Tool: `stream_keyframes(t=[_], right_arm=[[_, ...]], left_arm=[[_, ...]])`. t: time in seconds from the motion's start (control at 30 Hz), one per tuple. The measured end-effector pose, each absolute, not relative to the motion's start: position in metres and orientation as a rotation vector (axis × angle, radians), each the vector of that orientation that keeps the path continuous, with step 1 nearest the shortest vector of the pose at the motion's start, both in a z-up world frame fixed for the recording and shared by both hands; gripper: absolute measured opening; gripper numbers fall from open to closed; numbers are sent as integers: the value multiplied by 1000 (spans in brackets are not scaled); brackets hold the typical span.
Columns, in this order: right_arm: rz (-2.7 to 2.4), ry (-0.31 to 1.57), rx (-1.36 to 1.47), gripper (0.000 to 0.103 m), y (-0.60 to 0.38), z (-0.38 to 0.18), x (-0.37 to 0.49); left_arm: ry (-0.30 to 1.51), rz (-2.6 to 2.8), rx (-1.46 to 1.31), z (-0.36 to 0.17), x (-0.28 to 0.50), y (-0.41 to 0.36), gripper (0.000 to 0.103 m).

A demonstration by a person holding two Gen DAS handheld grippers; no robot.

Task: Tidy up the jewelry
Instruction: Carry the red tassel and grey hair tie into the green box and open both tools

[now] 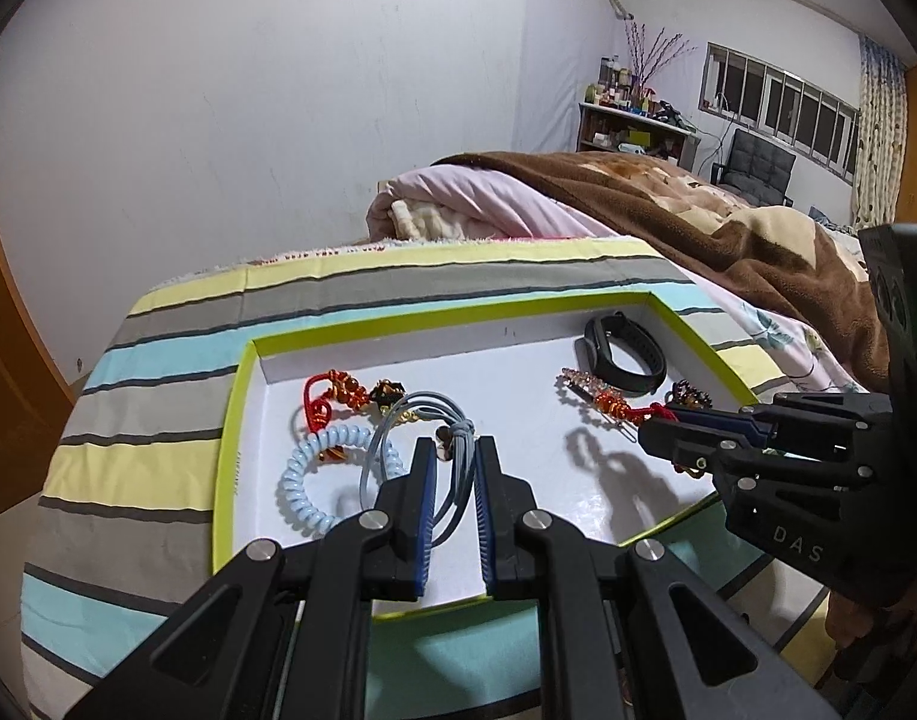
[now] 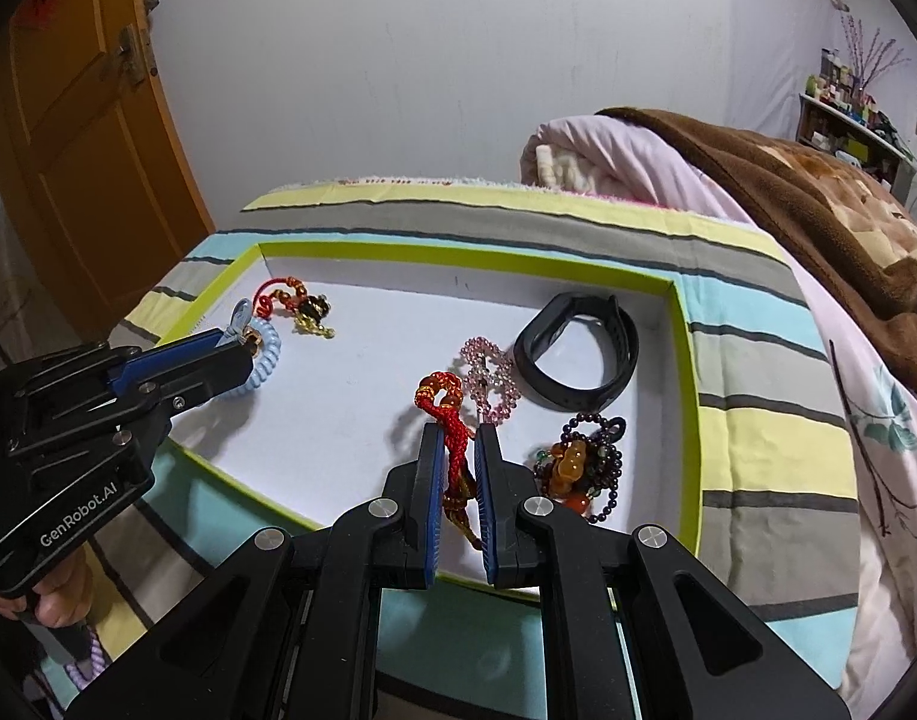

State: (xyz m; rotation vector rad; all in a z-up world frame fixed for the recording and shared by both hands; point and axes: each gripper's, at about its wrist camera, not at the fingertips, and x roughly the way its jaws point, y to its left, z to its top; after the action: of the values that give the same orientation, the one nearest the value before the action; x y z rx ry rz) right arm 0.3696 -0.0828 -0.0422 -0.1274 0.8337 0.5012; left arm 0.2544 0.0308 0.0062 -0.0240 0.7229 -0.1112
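A white tray with a green rim [image 1: 230, 414] [image 2: 689, 396] lies on a striped cover. My left gripper [image 1: 455, 450] [image 2: 233, 333] is shut on a grey-blue cord bracelet [image 1: 422, 414] next to a pale blue coil hair tie [image 1: 305, 480] [image 2: 266, 360]. My right gripper [image 2: 458, 438] [image 1: 653, 429] is shut on a red knotted cord charm [image 2: 452, 420] with orange beads, held just above the tray floor. A black fitness band [image 1: 626, 354] [image 2: 578, 354], a pink beaded hair clip [image 2: 491, 378] [image 1: 584, 387], a dark bead bracelet with amber pieces [image 2: 578, 462] and another red charm [image 1: 338, 396] [image 2: 290, 300] lie in the tray.
The tray sits on a bed with a striped sheet [image 1: 158, 360]. A pink quilt [image 1: 488, 204] and brown blanket [image 1: 728, 222] are piled behind and to the right. An orange door [image 2: 80, 120] stands at the left. A shelf [image 1: 632, 126] stands by the far wall.
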Motion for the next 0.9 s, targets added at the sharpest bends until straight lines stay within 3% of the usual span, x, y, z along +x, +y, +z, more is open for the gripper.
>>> stream_keyframes(t=[0.33, 0.53, 0.63, 0.9], right_arm=[[493, 876, -149, 11, -80, -52, 376], [488, 875, -146, 22, -81, -51, 375], [492, 872, -146, 23, -81, -50, 373], [503, 850, -154, 23, -81, -42, 362]], left_arm=[[775, -120, -41, -3, 265, 32, 13], [801, -127, -40, -6, 268, 31, 14], [807, -128, -47, -6, 267, 32, 24], [795, -133, -58, 2, 256, 35, 25]])
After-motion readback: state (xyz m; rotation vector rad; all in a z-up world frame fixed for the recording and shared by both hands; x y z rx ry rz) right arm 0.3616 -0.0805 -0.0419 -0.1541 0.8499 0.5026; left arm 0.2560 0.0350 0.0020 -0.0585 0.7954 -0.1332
